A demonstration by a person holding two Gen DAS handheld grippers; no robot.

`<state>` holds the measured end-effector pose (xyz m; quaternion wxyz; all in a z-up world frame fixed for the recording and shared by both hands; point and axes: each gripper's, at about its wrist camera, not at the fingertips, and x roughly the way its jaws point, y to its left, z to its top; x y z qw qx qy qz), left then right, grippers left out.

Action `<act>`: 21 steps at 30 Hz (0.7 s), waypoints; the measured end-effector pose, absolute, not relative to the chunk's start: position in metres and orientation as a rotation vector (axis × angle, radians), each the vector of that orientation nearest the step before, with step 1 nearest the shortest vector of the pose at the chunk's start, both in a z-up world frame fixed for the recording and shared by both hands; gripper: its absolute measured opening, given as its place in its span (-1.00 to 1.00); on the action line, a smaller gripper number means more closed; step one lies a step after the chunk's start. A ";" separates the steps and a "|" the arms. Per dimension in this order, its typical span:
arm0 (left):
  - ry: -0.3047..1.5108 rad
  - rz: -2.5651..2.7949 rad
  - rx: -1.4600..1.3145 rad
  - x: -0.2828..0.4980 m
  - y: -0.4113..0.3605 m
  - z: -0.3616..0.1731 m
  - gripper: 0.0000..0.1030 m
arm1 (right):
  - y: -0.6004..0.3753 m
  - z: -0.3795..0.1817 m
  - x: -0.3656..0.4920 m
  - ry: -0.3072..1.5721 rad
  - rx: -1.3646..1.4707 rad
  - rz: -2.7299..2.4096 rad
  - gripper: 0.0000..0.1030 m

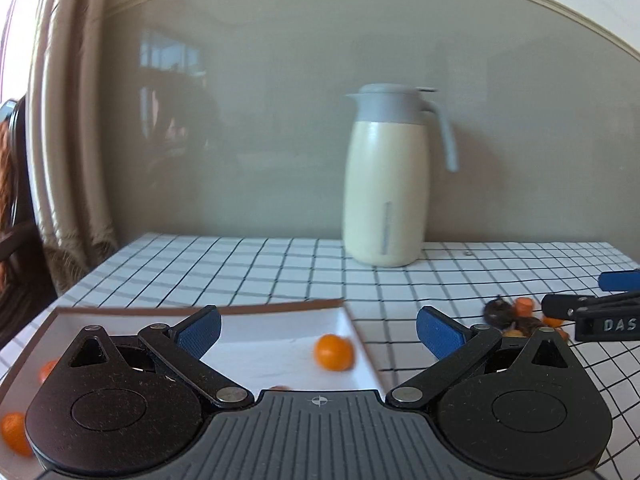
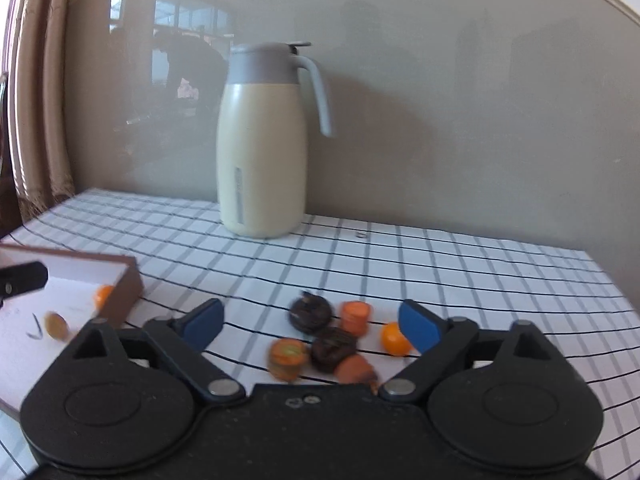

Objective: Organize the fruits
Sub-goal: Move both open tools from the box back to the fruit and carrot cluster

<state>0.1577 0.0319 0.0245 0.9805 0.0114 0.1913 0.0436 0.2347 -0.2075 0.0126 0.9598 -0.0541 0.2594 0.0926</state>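
Observation:
My left gripper [image 1: 318,320] is open above a white tray with a brown rim [image 1: 280,306]. A small orange [image 1: 334,352] lies in the tray near its right wall, and more orange pieces [image 1: 16,432] sit at its left. My right gripper [image 2: 310,312] is open and hovers low over a loose pile on the checked cloth: two dark round fruits [image 2: 334,348], three orange chunks [image 2: 355,315] and a small orange [image 2: 394,338] beside the right finger. Nothing is pinched. In the left wrist view, the right gripper [image 1: 584,294] reaches over that pile [image 1: 500,312].
A cream jug with a grey lid and handle [image 1: 386,184] stands at the back of the table against the wall [image 2: 262,140]. The tray's corner [image 2: 124,296] lies left of the pile. A curtain hangs at the far left.

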 end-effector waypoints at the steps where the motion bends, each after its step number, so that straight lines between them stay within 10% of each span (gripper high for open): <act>1: 0.380 0.073 0.026 0.159 0.025 0.024 1.00 | -0.211 0.010 0.235 0.535 -0.113 0.188 0.46; 21: 0.485 -0.080 0.090 0.193 -0.059 -0.008 1.00 | -0.244 -0.047 0.270 0.677 -0.141 0.116 0.16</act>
